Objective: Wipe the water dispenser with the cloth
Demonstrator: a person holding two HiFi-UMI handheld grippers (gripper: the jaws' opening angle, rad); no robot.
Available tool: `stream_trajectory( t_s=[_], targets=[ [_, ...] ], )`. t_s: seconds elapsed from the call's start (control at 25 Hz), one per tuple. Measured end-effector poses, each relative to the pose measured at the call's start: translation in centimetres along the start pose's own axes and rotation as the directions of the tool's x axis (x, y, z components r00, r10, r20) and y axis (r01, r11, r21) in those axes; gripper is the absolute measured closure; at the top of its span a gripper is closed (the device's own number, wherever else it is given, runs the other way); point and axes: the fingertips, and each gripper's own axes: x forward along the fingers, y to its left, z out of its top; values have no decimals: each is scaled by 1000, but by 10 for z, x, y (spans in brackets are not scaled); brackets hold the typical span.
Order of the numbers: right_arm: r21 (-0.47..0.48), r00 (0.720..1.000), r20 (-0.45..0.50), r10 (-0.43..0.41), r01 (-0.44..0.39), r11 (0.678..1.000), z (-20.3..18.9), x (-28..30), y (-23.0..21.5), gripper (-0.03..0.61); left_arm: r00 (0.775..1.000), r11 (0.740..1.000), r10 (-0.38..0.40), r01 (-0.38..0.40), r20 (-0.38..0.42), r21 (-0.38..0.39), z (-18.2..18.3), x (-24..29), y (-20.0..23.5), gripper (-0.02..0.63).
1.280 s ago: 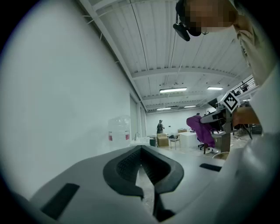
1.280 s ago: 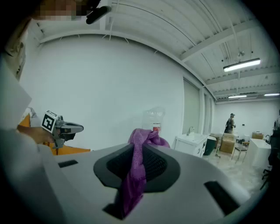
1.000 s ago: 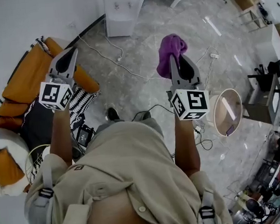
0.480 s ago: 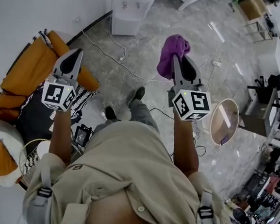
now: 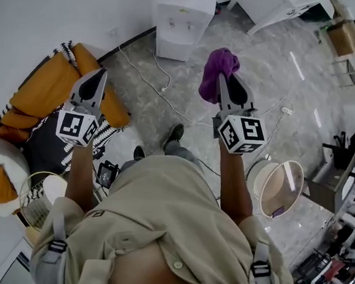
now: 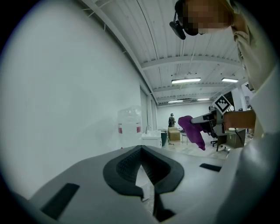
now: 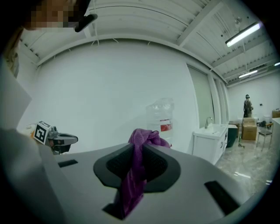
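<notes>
The grey marble floor point(image 5: 163, 115) fills most of the head view, bounded at upper left by a white wall point(image 5: 31, 27). An orange sofa point(image 5: 44, 100) with a black-and-white patterned throw sits along that wall. The person in a beige shirt point(image 5: 167, 232) stands in the middle with both forearms raised forward.

The white water dispenser point(image 5: 182, 20) stands against the wall ahead, well apart from both grippers. Its clear bottle with a red label shows in the left gripper view point(image 6: 130, 127) and in the right gripper view point(image 7: 160, 114). A round mirror-like disc point(image 5: 281, 188) lies on the floor at the person's right.

The left gripper point(image 5: 99, 73) is held over the sofa's edge. Its jaws point(image 6: 141, 148) meet at the tips with nothing between them.

The right gripper point(image 5: 226, 81) is clamped on the purple cloth point(image 5: 216, 72). The cloth is pinched between the dark pads point(image 7: 136, 151), bunches above the tips and hangs loose below. It is in the air, clear of the dispenser.

A thin white cable point(image 5: 160, 87) trails across the floor from the dispenser's side.
</notes>
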Motion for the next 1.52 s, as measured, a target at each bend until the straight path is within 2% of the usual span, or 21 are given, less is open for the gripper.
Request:
stream_trajectory(
  t_s=[0.12, 0.52, 0.84, 1.0, 1.16, 1.32, 1.52],
  targets=[
    [9, 999, -11, 31, -31, 999, 2, 23, -33, 512, 999, 999, 31, -31, -7, -8, 7, 33, -9, 598],
    [46, 996, -23, 83, -82, 996, 0, 67, -119, 512, 997, 998, 66, -65, -27, 16, 24, 120, -37, 598],
    [79, 997, -37, 61, -58, 995, -11, 77, -156, 512, 998, 999, 34, -32, -48, 33, 29, 161, -50, 598],
    [94, 998, -54, 32, -26, 995, -19, 82, -163, 512, 998, 999, 3, -1, -59, 38, 25, 181, -42, 598],
    [80, 997, -71, -32, 38, 996, -25, 88, -173, 512, 997, 999, -43, 45, -60, 25, 16, 212, -26, 598],
    [77, 990, -86, -115, 121, 990, -26, 104, -177, 512, 992, 993, -119, 119, -39, 8, 13, 249, -5, 598],
    [45, 976, -98, -194, 199, 979, -11, 133, -156, 512, 976, 976, -217, 216, -9, -21, 12, 291, 32, 598]
  ],
)
